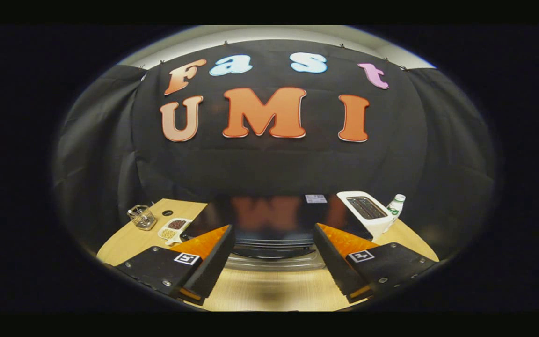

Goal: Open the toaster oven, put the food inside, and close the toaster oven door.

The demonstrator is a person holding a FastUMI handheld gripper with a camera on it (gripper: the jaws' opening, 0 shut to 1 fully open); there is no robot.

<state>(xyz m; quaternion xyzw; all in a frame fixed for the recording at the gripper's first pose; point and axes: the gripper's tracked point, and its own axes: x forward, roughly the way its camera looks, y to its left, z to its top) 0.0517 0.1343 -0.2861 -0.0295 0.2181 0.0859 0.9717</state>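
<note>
**A:** Gripper view first: where do you stand? Your fingers (272, 269) are spread wide with nothing between them, hanging over the near edge of the wooden worktop (124, 241). The oven (269, 220) sits dead ahead, just beyond the fingertips, its dark glossy front facing you.

**B:** And the door?

**A:** It looks closed to me. A pale bar runs across low on the front, between your two fingers; I take that for the handle (274, 263), though it is blurred and I can't swear to it.

**B:** So how do I take it well?

**A:** Come in level and centred, so the bar sits evenly between the fingers before you close. Grip its middle, not an end, or the door may twist as it swings. Then, if it hinges at the bottom as I'd guess, pull toward yourself and down in an arc rather than straight back, or the oven may slide on the worktop.

**B:** Where's the food?

**A:** Left of the oven there's a small white dish (174, 229) with two compartments holding what look like beans or grains; that may be it. Farther left stands a wire basket (142, 217). On the right, a white toaster (365, 211) and a bottle (395, 207) just beyond it. Keep your elbow away from those as you pull.
</note>
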